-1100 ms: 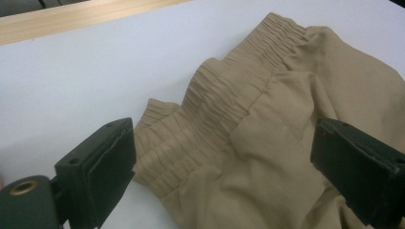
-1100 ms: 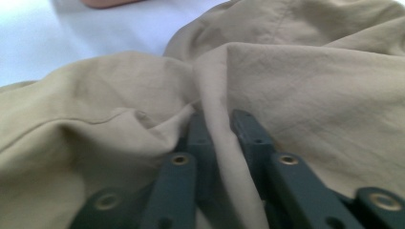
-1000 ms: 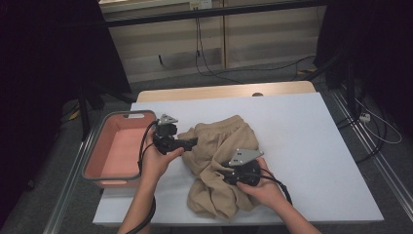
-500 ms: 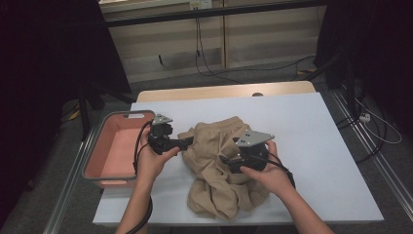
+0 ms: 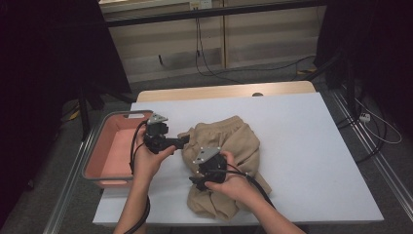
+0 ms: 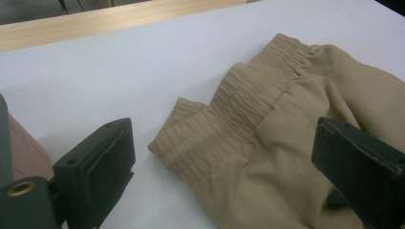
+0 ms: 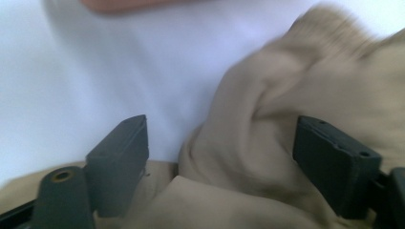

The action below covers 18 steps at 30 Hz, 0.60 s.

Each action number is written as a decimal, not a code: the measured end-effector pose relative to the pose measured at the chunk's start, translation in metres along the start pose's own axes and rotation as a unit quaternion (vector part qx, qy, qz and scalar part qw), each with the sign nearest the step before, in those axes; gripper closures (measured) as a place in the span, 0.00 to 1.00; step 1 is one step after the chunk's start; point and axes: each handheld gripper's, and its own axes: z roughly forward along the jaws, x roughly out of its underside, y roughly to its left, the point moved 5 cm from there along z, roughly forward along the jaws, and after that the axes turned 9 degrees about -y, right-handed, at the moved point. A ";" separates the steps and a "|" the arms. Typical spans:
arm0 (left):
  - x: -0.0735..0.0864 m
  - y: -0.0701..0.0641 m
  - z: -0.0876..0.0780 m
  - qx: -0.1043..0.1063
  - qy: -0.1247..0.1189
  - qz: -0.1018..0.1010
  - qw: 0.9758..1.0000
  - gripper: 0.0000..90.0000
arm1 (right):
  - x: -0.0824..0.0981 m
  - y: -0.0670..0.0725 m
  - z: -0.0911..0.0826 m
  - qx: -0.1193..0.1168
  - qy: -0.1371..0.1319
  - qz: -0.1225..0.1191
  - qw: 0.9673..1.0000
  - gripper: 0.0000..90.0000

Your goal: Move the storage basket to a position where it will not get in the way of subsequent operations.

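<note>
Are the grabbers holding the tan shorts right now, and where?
No. Both the left gripper and right gripper are open around the tan shorts' folds, not pinching them.

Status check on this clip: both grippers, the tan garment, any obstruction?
Left gripper open at the tan garment's waistband. Right gripper just opened, jaws astride a fold, not pinching. Pink bin at left, nothing in the way.

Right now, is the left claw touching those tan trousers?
Cannot tell. In the left gripper view the claw stands open around the waistband of the trousers; one jaw sits over the white table, the other overlaps cloth with no plain contact or gap.
</note>
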 end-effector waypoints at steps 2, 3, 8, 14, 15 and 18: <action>0.000 0.001 -0.001 0.001 0.001 0.001 1.000 0.08 | 0.007 0.000 0.008 0.014 0.020 -0.013 1.000 0.29; -0.001 0.001 -0.001 0.000 0.001 0.000 1.000 0.08 | 0.010 0.000 0.011 0.020 0.027 -0.020 0.999 0.29; -0.001 0.002 -0.003 -0.002 -0.003 -0.001 1.000 0.08 | 0.013 -0.001 0.010 -0.008 0.018 0.017 1.000 0.68; -0.001 0.002 -0.003 -0.005 -0.004 -0.001 1.000 0.08 | 0.013 -0.013 0.003 0.012 0.015 0.018 1.000 0.99; -0.001 0.002 -0.004 -0.006 -0.006 -0.002 1.000 0.08 | 0.012 -0.014 -0.001 0.013 0.012 0.019 1.000 1.00; -0.002 0.003 -0.004 -0.007 -0.007 -0.003 1.000 0.08 | 0.003 -0.023 -0.018 0.021 -0.021 0.041 0.999 1.00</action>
